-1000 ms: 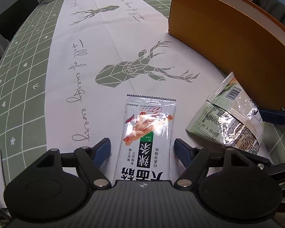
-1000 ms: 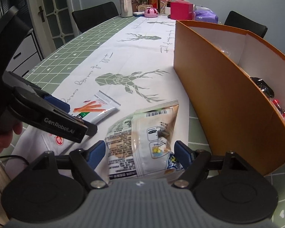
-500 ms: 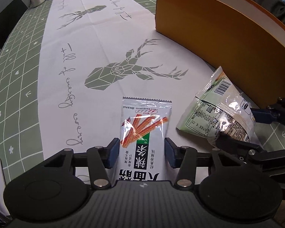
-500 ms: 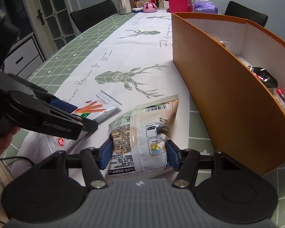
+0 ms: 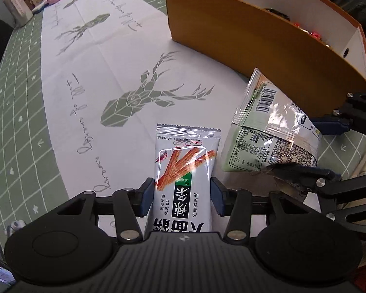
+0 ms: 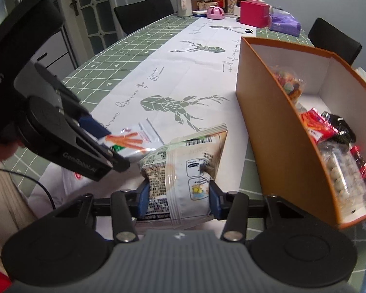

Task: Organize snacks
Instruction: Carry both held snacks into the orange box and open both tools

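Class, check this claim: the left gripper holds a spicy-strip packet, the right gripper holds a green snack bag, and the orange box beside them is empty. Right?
Not quite. The orange box is not empty: the right wrist view shows several snack packs inside. The rest stands: the left gripper, jaws closing, holds the spicy-strip packet; the right gripper, jaws closing, holds the green snack bag.

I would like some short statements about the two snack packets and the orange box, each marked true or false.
1. The left gripper has the white spicy-strip packet between its fingers. True; they are closing on it.
2. The right gripper has nothing between its fingers. False: the green-and-white snack bag sits between them as they close.
3. The orange box already contains snacks. True.
4. The box is closed with a lid. False: its top is open and the white inside shows.
5. The table runner is printed with flowers. False: it shows deer heads and handwriting.
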A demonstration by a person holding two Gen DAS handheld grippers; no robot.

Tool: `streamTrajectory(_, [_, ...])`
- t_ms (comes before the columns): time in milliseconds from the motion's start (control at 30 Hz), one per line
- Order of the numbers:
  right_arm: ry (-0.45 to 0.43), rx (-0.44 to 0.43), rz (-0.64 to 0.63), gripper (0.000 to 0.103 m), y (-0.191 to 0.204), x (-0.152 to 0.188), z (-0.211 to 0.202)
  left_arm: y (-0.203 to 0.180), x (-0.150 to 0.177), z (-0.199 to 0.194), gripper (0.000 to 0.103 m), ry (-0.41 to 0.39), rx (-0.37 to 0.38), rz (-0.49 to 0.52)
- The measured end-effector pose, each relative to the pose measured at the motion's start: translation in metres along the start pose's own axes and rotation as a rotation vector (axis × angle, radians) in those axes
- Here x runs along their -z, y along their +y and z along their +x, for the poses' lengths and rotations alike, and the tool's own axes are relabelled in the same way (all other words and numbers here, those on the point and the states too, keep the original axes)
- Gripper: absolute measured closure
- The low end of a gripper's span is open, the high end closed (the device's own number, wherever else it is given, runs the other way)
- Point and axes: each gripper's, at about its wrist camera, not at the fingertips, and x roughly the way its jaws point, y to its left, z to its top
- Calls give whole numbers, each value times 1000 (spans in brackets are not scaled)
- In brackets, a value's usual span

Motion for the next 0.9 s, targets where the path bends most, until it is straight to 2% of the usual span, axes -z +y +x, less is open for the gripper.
streamTrajectory(100, [-24,8,-31,56,-1,-8,-18,-6,-9,-24,48,-34,-11,28])
streamTrajectory(233, [-58,26,-63,56,-7,-18,-45,-22,-25,-51,48,-74,-62,108])
streamTrajectory(533, [-126,153,-101,56,-42,-37,-86,-60,-83,-90,48,-192,-110,228])
streamTrajectory(700, [-125,226,-74,56,-77,-43,-86,-85,-117,-87,48,-260,-87,280])
streamTrajectory(900, [-78,275,-26,56,-125,-43,-73,-111,-150,-58,48,-291,-66,342])
